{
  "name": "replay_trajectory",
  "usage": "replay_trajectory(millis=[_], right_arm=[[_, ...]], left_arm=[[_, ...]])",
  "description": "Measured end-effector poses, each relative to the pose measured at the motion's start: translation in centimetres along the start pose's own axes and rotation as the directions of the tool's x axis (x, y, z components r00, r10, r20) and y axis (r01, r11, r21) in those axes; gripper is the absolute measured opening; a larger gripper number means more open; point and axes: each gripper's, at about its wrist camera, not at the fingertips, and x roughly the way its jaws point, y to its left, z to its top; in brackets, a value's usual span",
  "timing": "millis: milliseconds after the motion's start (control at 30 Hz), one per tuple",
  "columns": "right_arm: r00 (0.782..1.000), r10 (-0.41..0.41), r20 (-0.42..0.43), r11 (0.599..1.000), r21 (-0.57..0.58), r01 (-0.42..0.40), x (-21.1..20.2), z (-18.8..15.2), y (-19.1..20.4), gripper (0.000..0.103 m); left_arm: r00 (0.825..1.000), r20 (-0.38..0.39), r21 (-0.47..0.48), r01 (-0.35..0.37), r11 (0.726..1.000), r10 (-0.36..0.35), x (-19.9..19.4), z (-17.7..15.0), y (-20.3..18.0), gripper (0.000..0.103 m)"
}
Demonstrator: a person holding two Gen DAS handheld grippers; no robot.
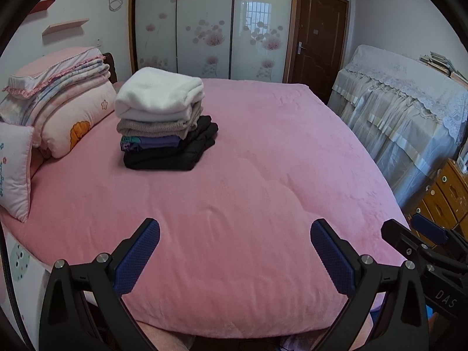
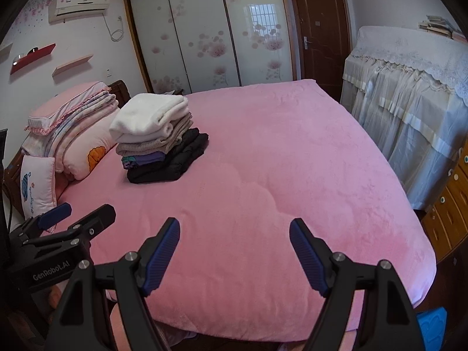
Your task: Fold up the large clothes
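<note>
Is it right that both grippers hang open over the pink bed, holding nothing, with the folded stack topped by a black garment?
Not quite. The top of the folded stack is a white garment; the black garment lies at the bottom, as both wrist views show. The rest holds: the left gripper and right gripper are open and empty over the pink bed.

Pink bedspread (image 1: 248,175), pillows (image 1: 73,117) at headboard, floral wardrobe (image 1: 204,29), brown door (image 1: 318,41), lace-covered furniture (image 1: 403,111)
</note>
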Motion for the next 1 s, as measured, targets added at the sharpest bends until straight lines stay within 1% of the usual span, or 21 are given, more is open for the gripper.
replay_trajectory(millis=[167,300,500,667,1000], right_arm=[[1.000,-0.003,0.000,1.000,0.006,0.003,-0.1,-1.2,-0.3,0.078],[1.000,-0.025,0.017,1.000,-0.002,0.025,-0.4,-1.6,-0.2,0.078],[0.999,-0.037,0.018,0.999,-0.003,0.037,-0.5,-1.8,-0.3,0.078],[0.999,-0.049,0.014,0.999,-0.002,0.049,-0.5,-2.0,-0.5,0.078],[0.998,-0.062,0.014,0.998,-0.009,0.062,-0.4,-2.0,-0.3,0.078]], left_arm=[[1.000,0.003,0.023,-0.021,1.000,0.021,-0.5,-1.2,-0.8,0.102],[1.000,0.004,0.027,-0.014,1.000,0.013,-0.8,-1.5,-1.2,0.102],[1.000,0.005,0.032,-0.016,0.999,0.015,-0.8,-1.5,-1.3,0.102],[1.000,-0.010,0.024,-0.007,1.000,0.007,-0.6,-1.7,-1.3,0.102],[1.000,-0.018,0.021,-0.015,1.000,0.016,-0.3,-1.8,-1.1,0.102]])
